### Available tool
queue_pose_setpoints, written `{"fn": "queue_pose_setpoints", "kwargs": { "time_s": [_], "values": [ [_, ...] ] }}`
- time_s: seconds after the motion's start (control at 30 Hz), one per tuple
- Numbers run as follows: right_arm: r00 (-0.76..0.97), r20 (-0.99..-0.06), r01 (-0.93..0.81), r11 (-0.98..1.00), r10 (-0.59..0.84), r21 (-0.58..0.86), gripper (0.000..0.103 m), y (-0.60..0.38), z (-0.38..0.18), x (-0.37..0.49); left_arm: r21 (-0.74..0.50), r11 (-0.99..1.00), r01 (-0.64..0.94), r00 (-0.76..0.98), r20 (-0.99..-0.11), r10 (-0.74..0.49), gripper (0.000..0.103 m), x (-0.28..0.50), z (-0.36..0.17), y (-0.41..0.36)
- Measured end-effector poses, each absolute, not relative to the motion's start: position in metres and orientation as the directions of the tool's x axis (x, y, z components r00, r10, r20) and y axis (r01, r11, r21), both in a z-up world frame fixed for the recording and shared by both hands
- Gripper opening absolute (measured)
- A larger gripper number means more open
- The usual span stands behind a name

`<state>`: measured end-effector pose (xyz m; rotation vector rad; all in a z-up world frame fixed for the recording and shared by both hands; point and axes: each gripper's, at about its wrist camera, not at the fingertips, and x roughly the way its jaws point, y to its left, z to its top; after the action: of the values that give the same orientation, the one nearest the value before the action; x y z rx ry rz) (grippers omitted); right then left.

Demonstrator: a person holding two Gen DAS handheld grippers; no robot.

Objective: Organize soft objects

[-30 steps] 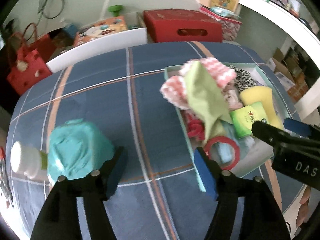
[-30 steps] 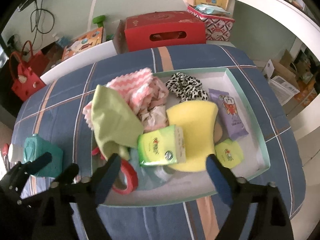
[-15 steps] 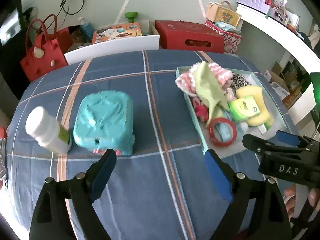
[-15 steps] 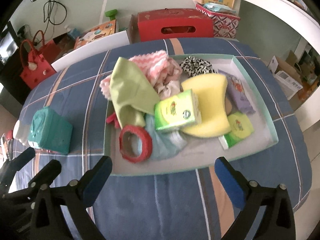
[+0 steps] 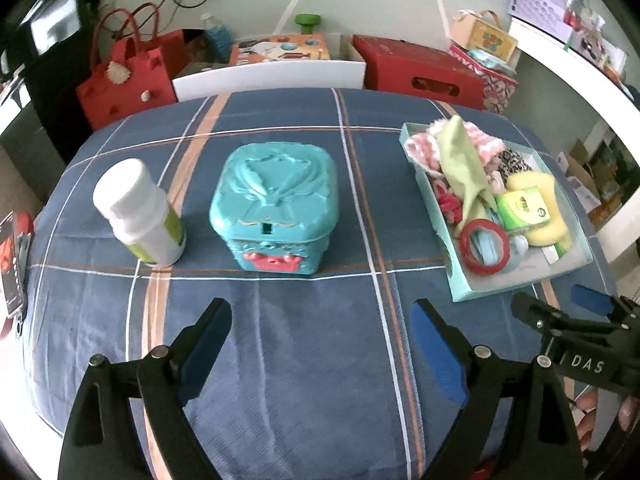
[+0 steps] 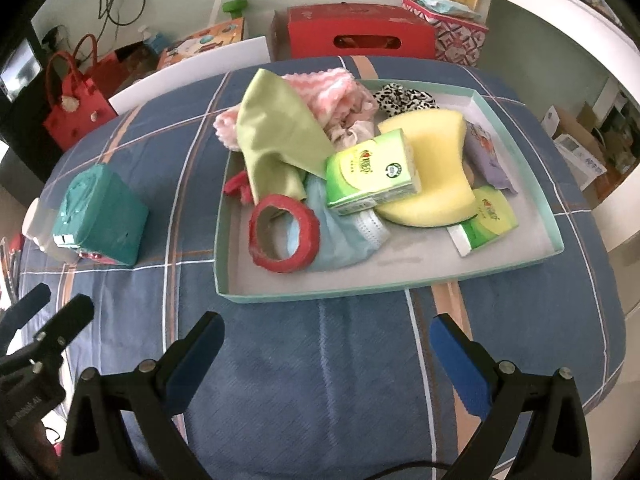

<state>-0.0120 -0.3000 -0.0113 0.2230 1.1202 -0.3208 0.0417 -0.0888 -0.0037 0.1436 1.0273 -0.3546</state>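
Observation:
A shallow teal tray (image 6: 400,290) on the blue plaid table holds soft things: a green cloth (image 6: 280,132), a pink striped cloth (image 6: 324,88), a leopard scrunchie (image 6: 404,98), a yellow sponge (image 6: 432,168), tissue packs (image 6: 370,178), a blue mask (image 6: 344,232) and a red tape ring (image 6: 282,238). The tray also shows in the left wrist view (image 5: 460,280). My right gripper (image 6: 326,350) is open and empty, near the tray's front edge. My left gripper (image 5: 320,330) is open and empty, in front of a teal box (image 5: 276,208).
A white bottle (image 5: 142,218) stands left of the teal box. A white chair back (image 5: 268,78), a red bag (image 5: 124,80) and a red box (image 5: 416,68) stand beyond the table's far edge. The right gripper's fingers (image 5: 560,320) show at the left view's right.
Both grippers have pulled back toward me and away from the tray and teal box, staying open and empty. More of the table now shows.

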Motion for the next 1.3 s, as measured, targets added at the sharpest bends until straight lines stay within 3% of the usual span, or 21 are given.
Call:
{"fn": "queue_pose_setpoints", "kwargs": {
  "time_s": [0.3, 1.3],
  "values": [
    [0.413, -0.9, 0.335, 0.942, -0.142, 0.005, 0.103, -0.287, -0.011, -0.008, 0.197, 0.95, 0.241, 0.534, -0.844, 0.039, 0.091, 0.042, -0.011, -0.089],
    [0.418, -0.896, 0.302, 0.953, -0.149, -0.018, 0.103, -0.283, -0.021, 0.0, 0.165, 0.949, 0.269, 0.477, -0.879, 0.017, 0.091, 0.055, -0.022, -0.086]
  ]
}}
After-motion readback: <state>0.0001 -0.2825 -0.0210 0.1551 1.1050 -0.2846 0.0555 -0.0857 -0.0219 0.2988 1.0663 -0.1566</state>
